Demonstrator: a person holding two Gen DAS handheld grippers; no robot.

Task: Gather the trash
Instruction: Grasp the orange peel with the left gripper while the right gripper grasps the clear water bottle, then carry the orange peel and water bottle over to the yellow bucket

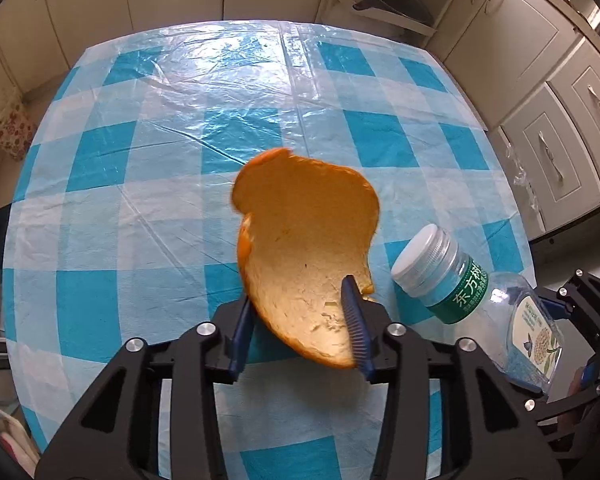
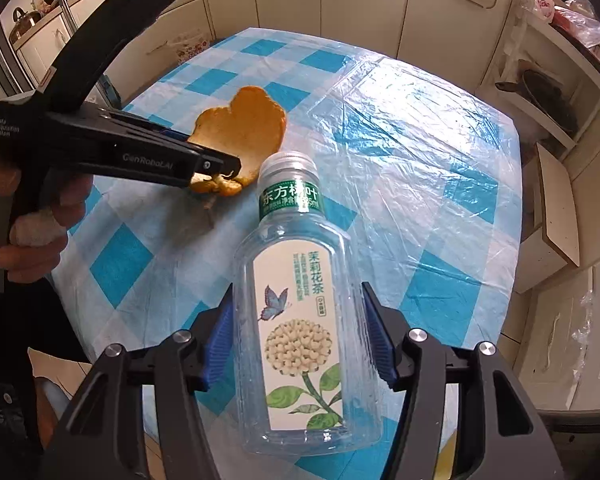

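**A:** On the left side, the left gripper (image 1: 300, 320) has the orange peel (image 1: 304, 248) pinched between its blue pads, lifted clear of the bench (image 1: 140, 160). How would you carry it from there?

**B:** Carefully. The peel is a curled, floppy shell, and only its lower edge sits between the pads; most of it stands out past the fingertips. I'd keep the squeeze steady and the wrist quiet, since a quick roll could let it slip out sideways. The hand (image 2: 32, 216) on that tool's handle looks firm enough.

**A:** And on the right?

**B:** The right gripper (image 2: 300, 340) is closed across the body of the clear plastic bottle (image 2: 300, 320), pads on its two flat sides at about label height. The bottle is held off the bench too, its silver cap (image 2: 288, 164) pointing away from the camera and close beside the peel, perhaps touching it; I can't tell.

**A:** Any worry with that grip?

**B:** It looks empty, so light, but thin walls give under pressure. I'd judge a hold this low on the body is fine as long as the neck isn't swung about.

**A:** Where do they go?

**B:** No bin shows in either view. So I'd move both off the checked cloth together, keeping the two apart so the cap doesn't knock the peel loose.
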